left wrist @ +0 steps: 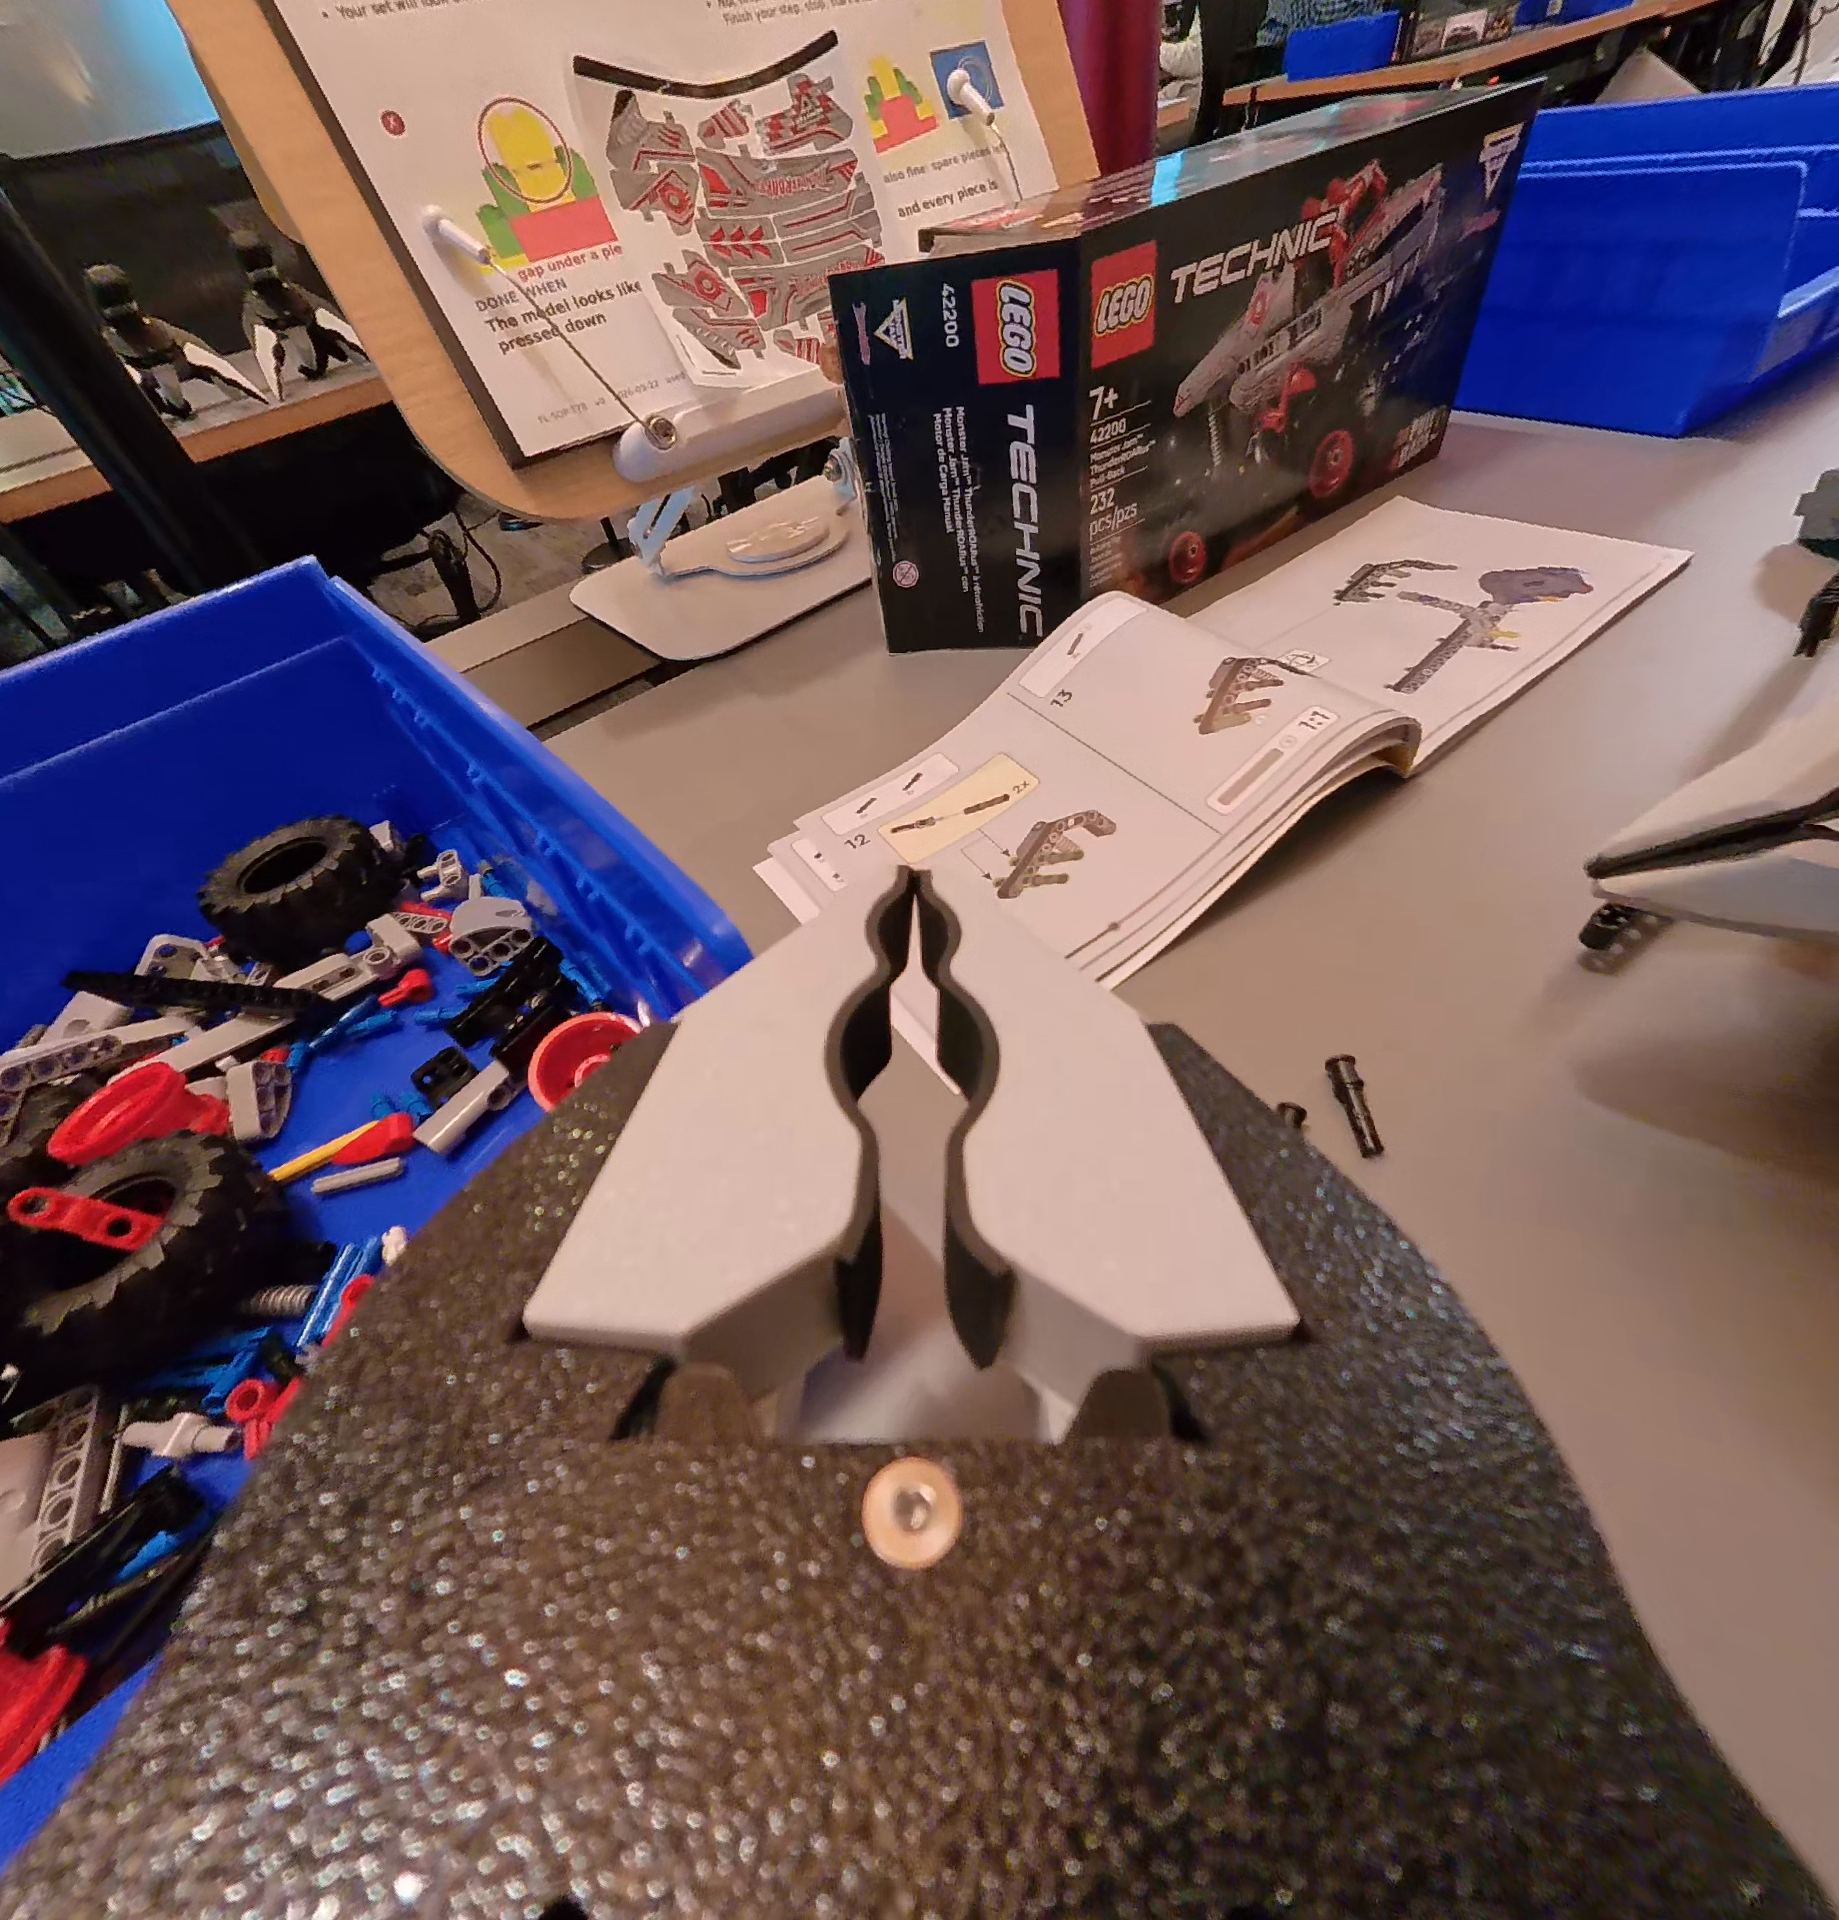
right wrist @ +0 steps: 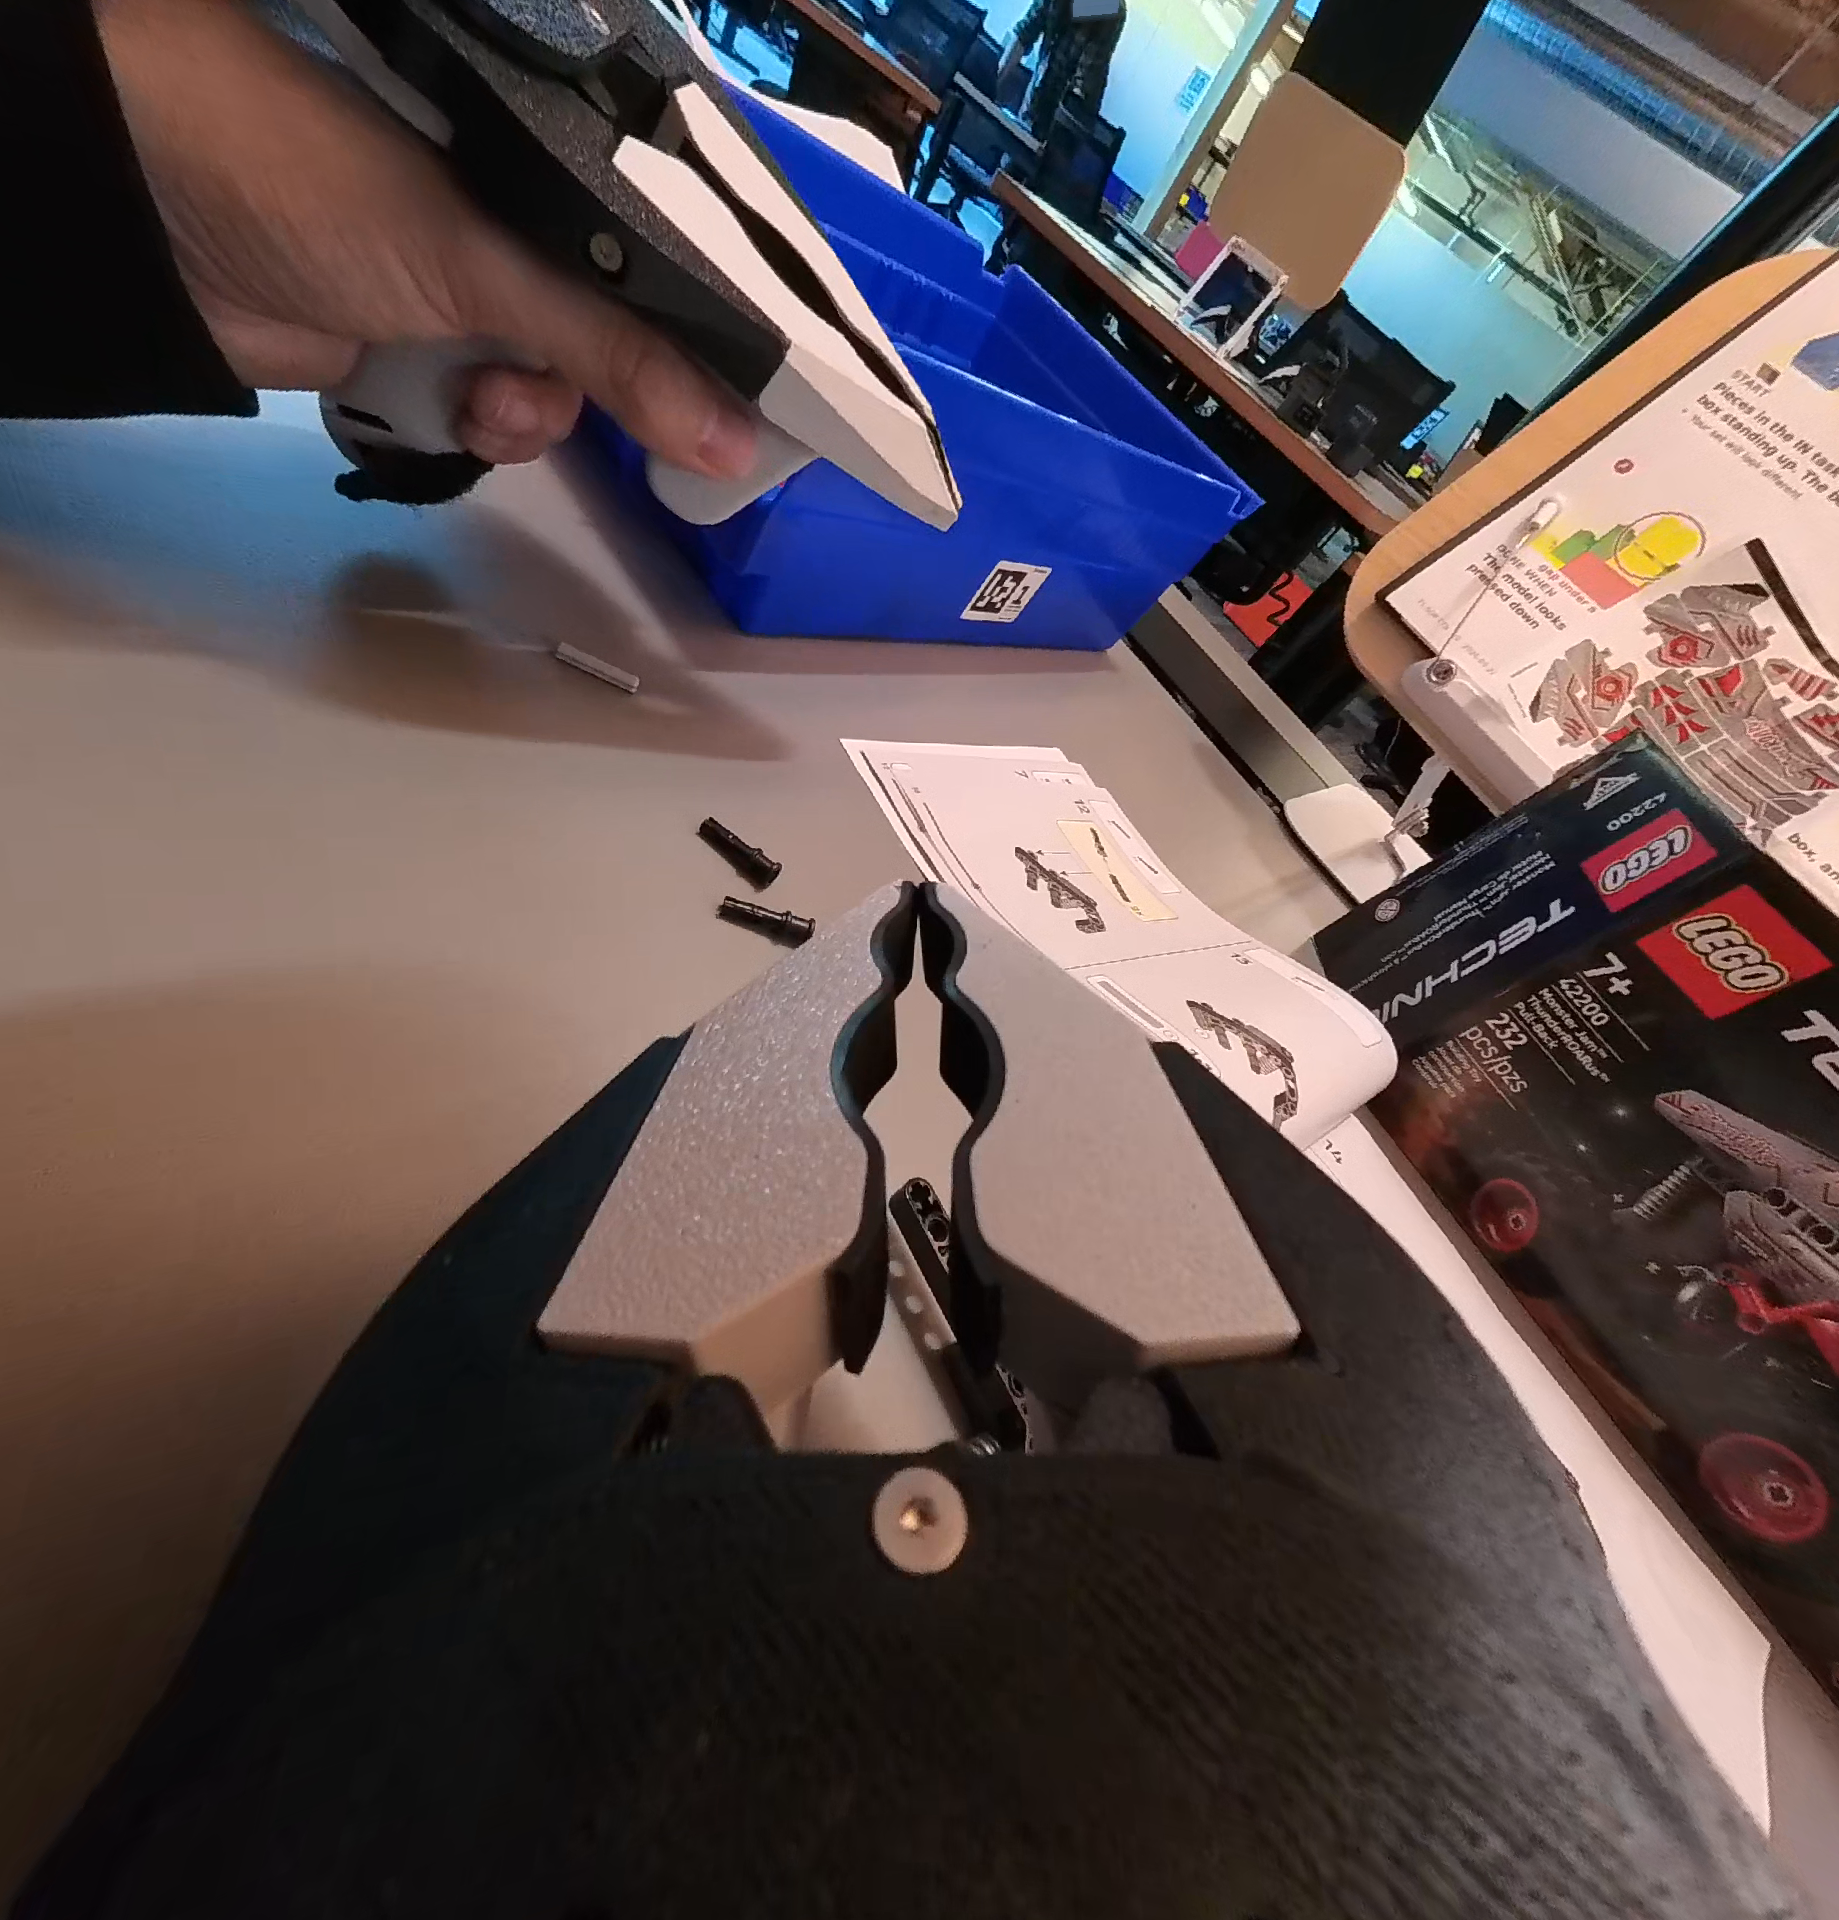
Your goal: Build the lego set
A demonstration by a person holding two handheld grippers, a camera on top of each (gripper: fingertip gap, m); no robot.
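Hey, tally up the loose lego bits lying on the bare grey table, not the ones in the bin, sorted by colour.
Black pins: 2
Grey axle piece: 1
Total: 3

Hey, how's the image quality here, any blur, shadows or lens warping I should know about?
Left wrist view: strong wide-angle bending at the edges, the blue bin bulges; mostly sharp. Right wrist view: the hand and left gripper look motion-smeared, throwing a soft shadow on the table.
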